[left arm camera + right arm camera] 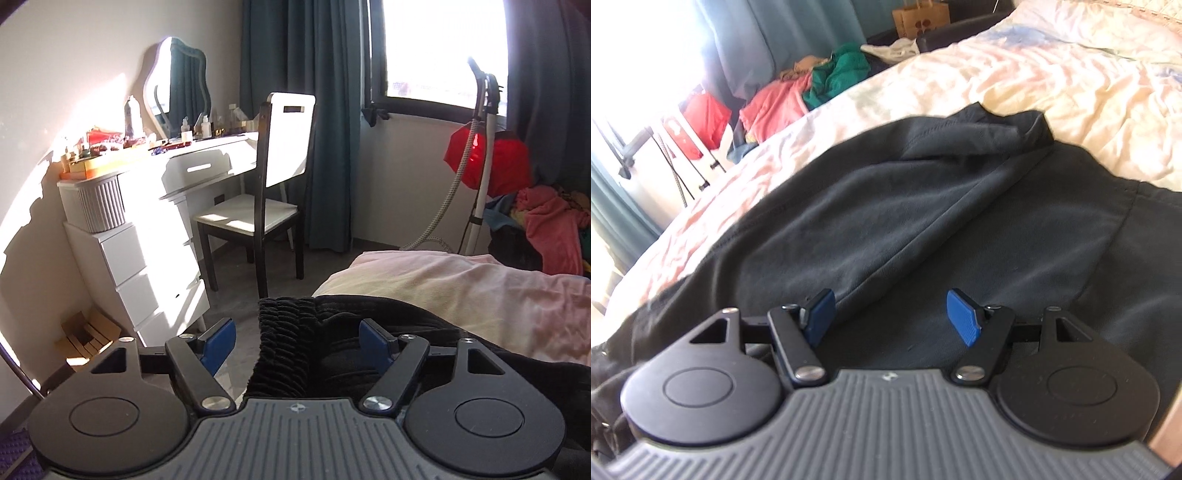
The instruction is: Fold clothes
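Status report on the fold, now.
Left gripper open, straddling ribbed waistband. Right gripper open over dark garment on bed. Nothing in the way.

You have no readable text in either view. The left gripper body carries only a small round emblem at the middle of its grey ribbed plate, without letters; the right gripper has a similar small mark, too blurred to read. The brown paper bag beyond the bed shows a dark printed motif, but you cannot make out words on it. The bottles on the white surface are too small to read labels.
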